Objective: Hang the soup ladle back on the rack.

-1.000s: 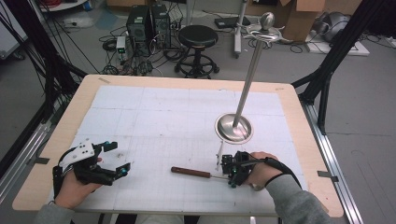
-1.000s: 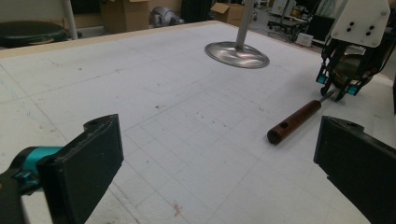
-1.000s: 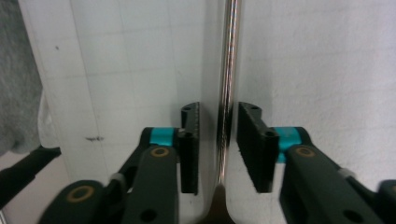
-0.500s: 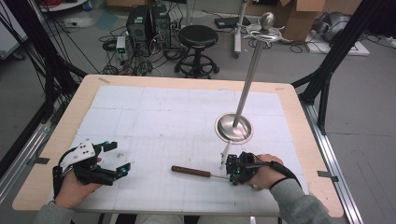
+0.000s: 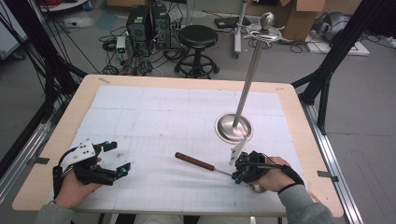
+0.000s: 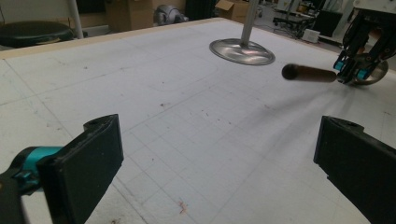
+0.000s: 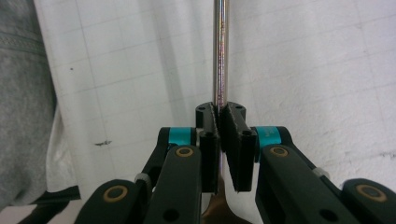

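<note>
A ladle with a brown wooden handle (image 5: 194,161) and a thin metal shaft (image 7: 220,56) lies low over the white mat near the front right. My right gripper (image 5: 239,173) is shut on that shaft, and its jaws have just been closing around it. In the right gripper view the pads (image 7: 212,135) pinch the shaft from both sides. The ladle's bowl (image 6: 373,74) shows behind the jaws, by the right hand. My left gripper (image 5: 118,157) rests at the front left, open, with nothing between its jaws.
A steel stand with a round base (image 5: 233,128) and a tall leaning pole (image 5: 250,70) with hooks on top stands just behind the right hand. The white gridded mat (image 5: 163,116) covers the wooden table. A stool and cables lie on the floor beyond the far edge.
The right hand has shifted a little to the right with the ladle, and the wooden handle end has lifted and swung away from the front edge. The left gripper has stayed put.
</note>
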The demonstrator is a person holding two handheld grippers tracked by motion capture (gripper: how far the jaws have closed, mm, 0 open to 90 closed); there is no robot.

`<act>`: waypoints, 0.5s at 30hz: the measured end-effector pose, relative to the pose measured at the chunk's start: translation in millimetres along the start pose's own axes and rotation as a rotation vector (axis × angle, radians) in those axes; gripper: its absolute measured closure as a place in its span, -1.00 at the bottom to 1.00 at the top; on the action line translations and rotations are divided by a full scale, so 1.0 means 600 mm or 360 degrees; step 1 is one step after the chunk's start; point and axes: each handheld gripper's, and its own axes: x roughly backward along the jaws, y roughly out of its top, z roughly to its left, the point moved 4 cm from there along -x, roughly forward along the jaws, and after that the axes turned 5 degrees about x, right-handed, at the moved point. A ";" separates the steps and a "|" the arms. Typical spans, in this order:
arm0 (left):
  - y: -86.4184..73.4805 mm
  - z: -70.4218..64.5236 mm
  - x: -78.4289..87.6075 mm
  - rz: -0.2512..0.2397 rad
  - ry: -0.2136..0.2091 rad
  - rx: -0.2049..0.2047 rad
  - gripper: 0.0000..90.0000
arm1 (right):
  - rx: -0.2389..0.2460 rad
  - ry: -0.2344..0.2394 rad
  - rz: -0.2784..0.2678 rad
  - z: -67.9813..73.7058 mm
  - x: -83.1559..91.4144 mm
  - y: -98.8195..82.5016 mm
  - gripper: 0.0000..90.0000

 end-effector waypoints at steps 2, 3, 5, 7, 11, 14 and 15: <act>0.000 0.001 0.000 -0.0002 0.0005 -0.0003 -0.96 | -0.0016 -0.0019 -0.0055 -0.002 0.005 -0.003 0.89; 0.000 0.001 0.000 -0.0002 0.0006 -0.0001 -0.96 | -0.0025 -0.0027 -0.0094 -0.003 0.011 -0.005 0.89; 0.000 0.001 0.000 0.0003 0.0006 -0.0006 -0.96 | -0.0043 -0.0050 -0.0176 -0.006 0.020 -0.006 0.89; 0.000 0.000 0.000 0.0000 0.0001 0.0001 -0.96 | -0.0063 -0.0057 -0.0249 -0.008 0.029 -0.008 0.89; 0.000 0.000 0.000 0.0000 0.0003 0.0001 -0.96 | -0.0124 -0.0075 -0.0398 -0.014 0.046 -0.011 0.89; 0.000 0.000 0.000 0.0003 0.0005 -0.0001 -0.96 | -0.0160 -0.0091 -0.0514 -0.020 0.051 -0.014 0.89; 0.000 0.000 0.000 0.0002 0.0004 -0.0001 -0.96 | -0.0172 -0.0096 -0.0539 -0.021 0.053 -0.014 0.89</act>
